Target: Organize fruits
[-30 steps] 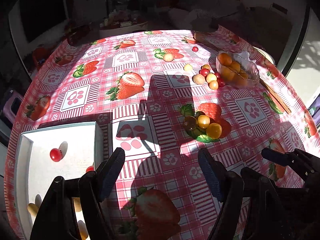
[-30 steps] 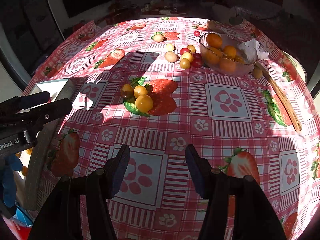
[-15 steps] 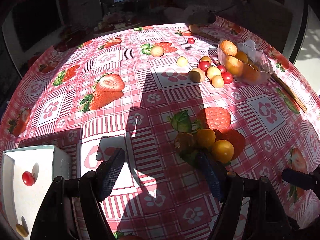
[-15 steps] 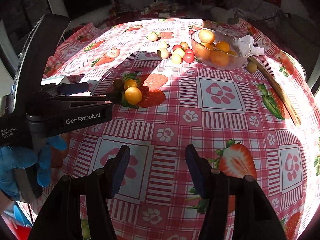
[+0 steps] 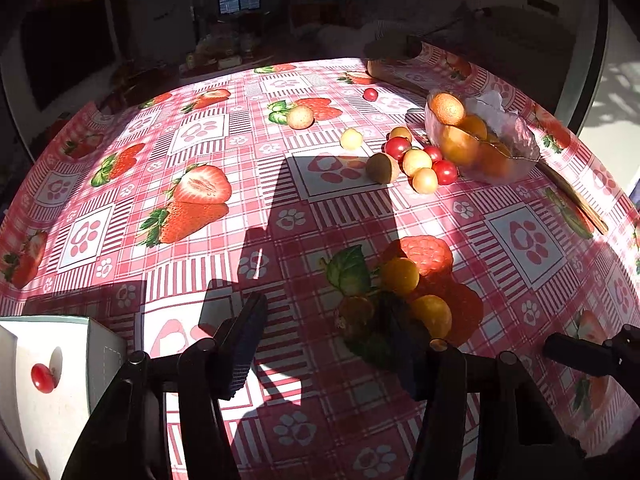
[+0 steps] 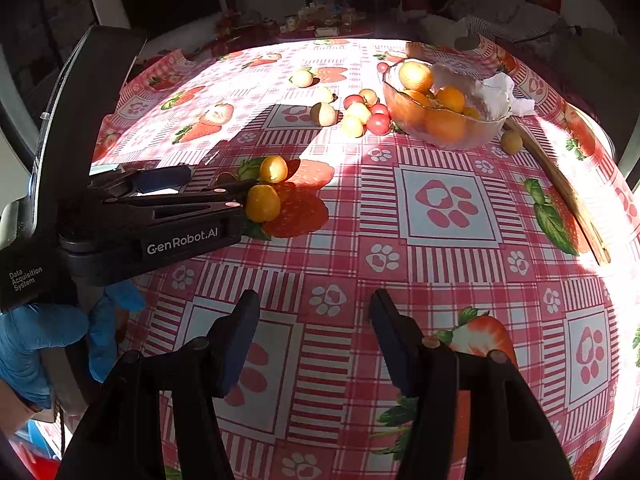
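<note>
Three small fruits lie together on the strawberry cloth: two yellow ones point(image 5: 400, 276) point(image 5: 432, 314) and a dark one point(image 5: 356, 314) in shadow. My left gripper point(image 5: 325, 322) hangs low over them, its jaws closing. The dark fruit sits between the fingers close to the right finger point(image 5: 404, 344), with no pad pressing on it. In the right wrist view the left gripper point(image 6: 200, 188) reaches in from the left, one finger beside a yellow fruit point(image 6: 262, 202). My right gripper point(image 6: 314, 320) is open over bare cloth, holding nothing.
A white box point(image 5: 100, 344) at the lower left holds a red cherry tomato point(image 5: 42, 378). A glass bowl point(image 5: 524, 152) of oranges stands far right, with several small fruits point(image 5: 416, 162) beside it. A wooden stick point(image 5: 572, 200) lies along the right edge. A blue-gloved hand point(image 6: 40, 332) holds the left gripper.
My left gripper has moved forward and down to the three-fruit cluster, and its fingers stand slightly closer together. The white box has slid to the view's lower left. The right gripper has stayed put.
</note>
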